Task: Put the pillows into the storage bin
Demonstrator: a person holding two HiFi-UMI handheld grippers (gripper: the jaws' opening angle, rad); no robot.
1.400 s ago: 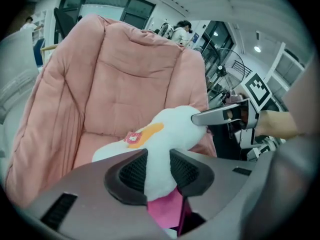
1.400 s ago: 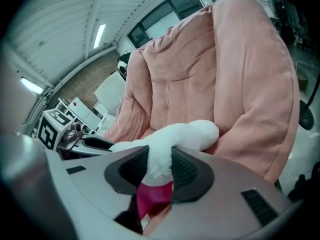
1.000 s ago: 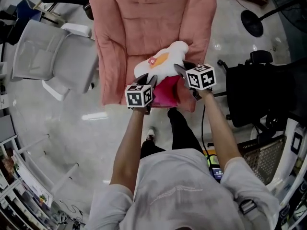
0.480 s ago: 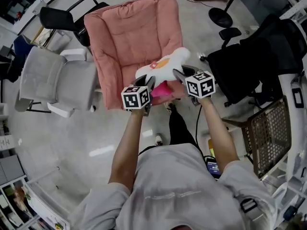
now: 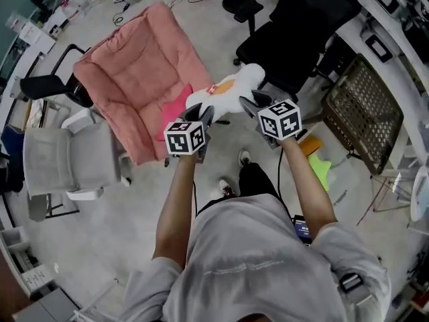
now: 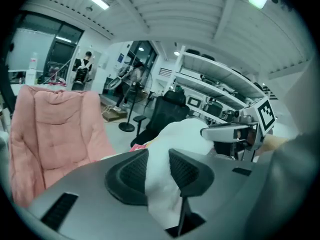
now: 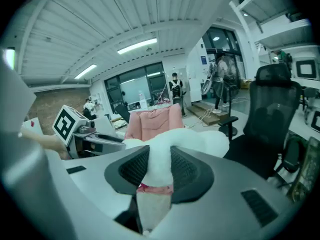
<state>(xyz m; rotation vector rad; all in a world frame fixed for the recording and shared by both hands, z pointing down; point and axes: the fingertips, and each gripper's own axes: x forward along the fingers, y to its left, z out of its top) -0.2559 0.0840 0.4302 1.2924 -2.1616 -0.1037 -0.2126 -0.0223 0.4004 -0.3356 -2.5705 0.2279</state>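
Observation:
Both grippers hold one white pillow with an orange and red print, up in the air in front of the person. My left gripper is shut on its left end, where white fabric fills the gap between the pads. My right gripper is shut on the right end, with the pillow pinched between its pads. A magenta pillow lies on the seat of the pink armchair. A mesh bin stands on the floor at the right.
A black office chair stands just beyond the held pillow. A grey chair sits to the left of the armchair. Yellow-green cloth lies on the floor near the bin. Desks and shelves line the right side.
The white pillow has risen off the armchair in both grippers and swung right, away from the armchair and towards the black chair. The magenta pillow stays on the seat.

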